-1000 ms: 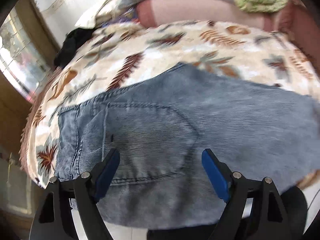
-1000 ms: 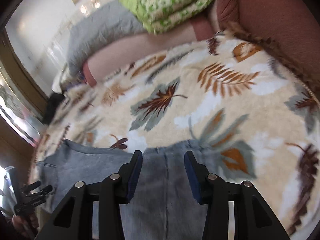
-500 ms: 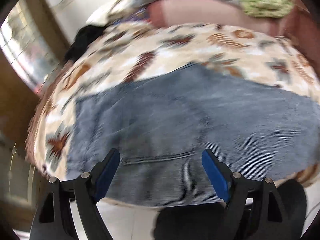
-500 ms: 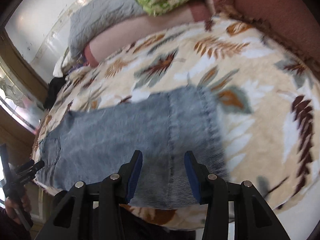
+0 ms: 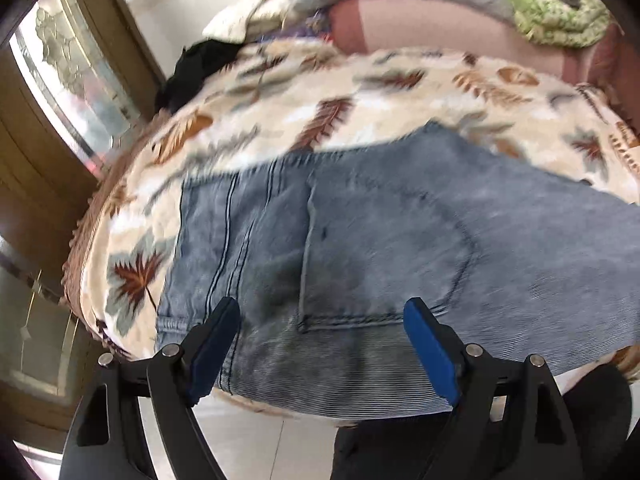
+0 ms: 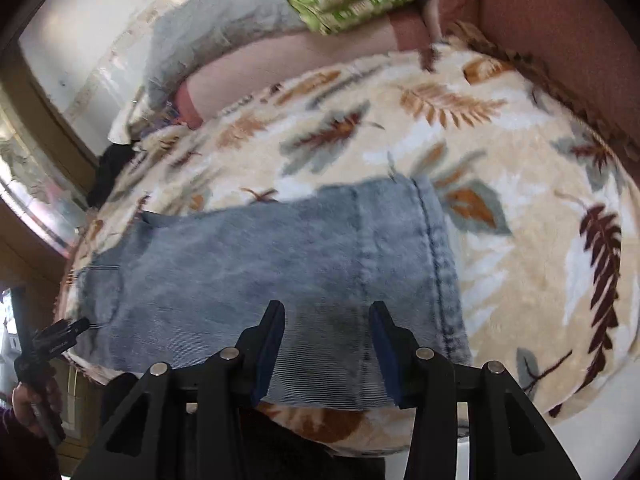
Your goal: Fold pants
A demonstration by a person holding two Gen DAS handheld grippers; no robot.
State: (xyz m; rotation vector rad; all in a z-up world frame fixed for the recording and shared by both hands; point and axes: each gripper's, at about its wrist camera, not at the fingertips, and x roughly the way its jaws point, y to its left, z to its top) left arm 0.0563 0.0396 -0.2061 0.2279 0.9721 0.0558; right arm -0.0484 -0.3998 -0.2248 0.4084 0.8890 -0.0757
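Leaf-print blanket [image 6: 500,240] on a bed, denim pants [image 5: 400,240] laid flat along its near edge.

The pants run crosswise, waistband and pocket under the left claw [image 5: 322,354], leg hem under the right claw [image 6: 328,354]. Both claws hover spread and empty above the cloth (the left wider than the right), 1 at each end. Judged from this, the fold likely brings hem toward waist along that long axis.
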